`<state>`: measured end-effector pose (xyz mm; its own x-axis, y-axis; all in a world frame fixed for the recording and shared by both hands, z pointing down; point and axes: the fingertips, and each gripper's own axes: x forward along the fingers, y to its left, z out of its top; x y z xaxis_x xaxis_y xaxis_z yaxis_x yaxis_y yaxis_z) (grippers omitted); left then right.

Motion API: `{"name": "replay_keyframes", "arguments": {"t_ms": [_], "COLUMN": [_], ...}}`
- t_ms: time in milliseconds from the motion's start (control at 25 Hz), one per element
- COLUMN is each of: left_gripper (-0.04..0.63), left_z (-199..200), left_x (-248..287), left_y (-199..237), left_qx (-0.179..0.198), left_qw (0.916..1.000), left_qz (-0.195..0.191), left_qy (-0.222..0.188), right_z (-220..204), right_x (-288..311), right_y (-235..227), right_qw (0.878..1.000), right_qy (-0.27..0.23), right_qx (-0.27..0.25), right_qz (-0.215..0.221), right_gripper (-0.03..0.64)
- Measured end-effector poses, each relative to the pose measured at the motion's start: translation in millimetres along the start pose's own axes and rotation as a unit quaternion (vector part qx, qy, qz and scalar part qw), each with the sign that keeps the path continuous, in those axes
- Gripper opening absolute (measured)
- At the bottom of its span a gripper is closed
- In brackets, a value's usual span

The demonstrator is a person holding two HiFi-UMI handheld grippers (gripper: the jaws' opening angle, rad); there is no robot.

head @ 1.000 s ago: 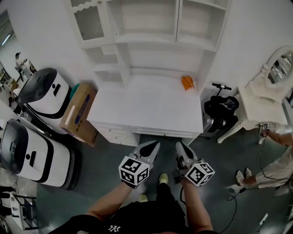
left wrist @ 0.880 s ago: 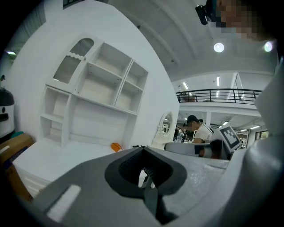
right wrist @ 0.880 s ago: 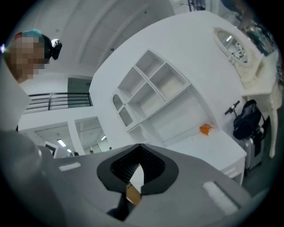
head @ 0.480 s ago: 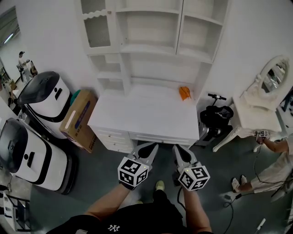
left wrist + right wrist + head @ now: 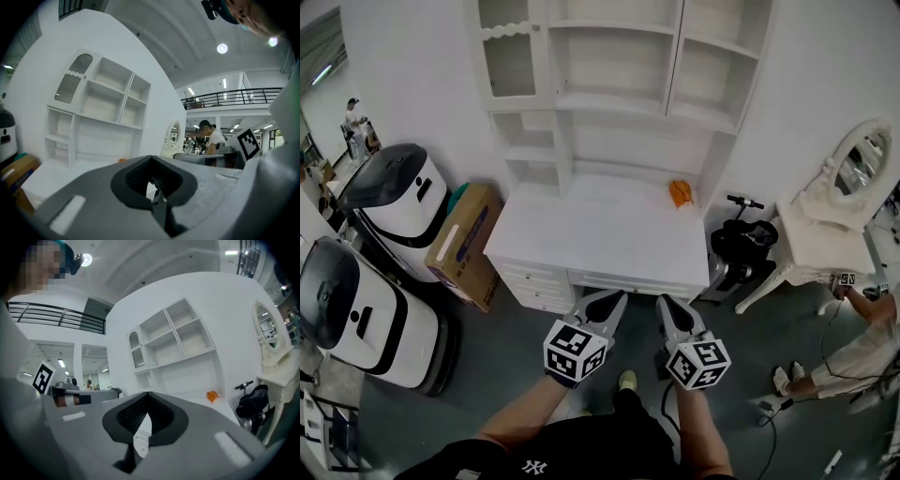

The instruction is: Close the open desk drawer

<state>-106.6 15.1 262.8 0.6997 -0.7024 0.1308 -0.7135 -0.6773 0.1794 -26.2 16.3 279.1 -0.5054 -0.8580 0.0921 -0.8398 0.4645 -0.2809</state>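
Looking down in the head view: white wooden desk with shelf hutch (image 5: 605,225) at centre. The open desk drawer (image 5: 630,284) shows as a white band just under the desktop's front edge, sticking out slightly. Left gripper (image 5: 609,302) and right gripper (image 5: 667,307) are side by side just in front of it; contact unclear. Both are clenched to a point and hold nothing. A small orange object (image 5: 680,193) sits at the desktop's back right. A brown cardboard box (image 5: 467,246) leans beside the desk's left end, and a black scooter (image 5: 741,246) stands at its right.

Left gripper view: left gripper (image 5: 152,187) has its jaws together with nothing between them. The desk hutch (image 5: 103,103) is ahead, and the right gripper's marker cube (image 5: 246,140) is at right.

Right gripper view: right gripper (image 5: 143,427) is likewise pressed closed and empty. The hutch (image 5: 173,343), orange object (image 5: 212,396) and scooter (image 5: 251,406) lie beyond.
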Motion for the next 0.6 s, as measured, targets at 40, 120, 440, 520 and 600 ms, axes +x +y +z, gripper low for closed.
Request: {"name": "replay_keyframes", "arguments": {"t_ms": [40, 120, 440, 520, 600], "left_gripper": [0.0, 0.0, 0.0, 0.0, 0.0], "left_z": [-0.3, -1.3, -2.5, -3.3, -4.0], "left_x": [-0.5, -1.6, -2.8, -1.8, -0.7], "left_y": [-0.5, -1.0, 2.2, 1.1, -0.2], "left_qx": [0.0, 0.0, -0.004, -0.005, -0.005], "left_qw": [1.0, 1.0, 1.0, 1.0, 1.0], "left_qz": [0.0, 0.0, 0.003, 0.003, 0.003], "left_qy": [-0.001, -0.003, -0.003, -0.004, -0.005], "right_z": [0.1, -0.3, -2.3, -3.3, -4.3], "right_x": [-0.8, -2.3, -2.2, -3.1, -4.0], "right_y": [0.1, 0.3, 1.2, -0.1, -1.5], "right_qw": [1.0, 1.0, 1.0, 1.0, 1.0], "right_qy": [-0.001, -0.004, -0.001, -0.001, -0.001], "right_qx": [-0.001, -0.002, -0.001, 0.0, 0.001], "right_qz": [0.0, 0.0, -0.002, -0.002, -0.002], "right_gripper": [0.021, 0.021, 0.021, 0.021, 0.021]}}
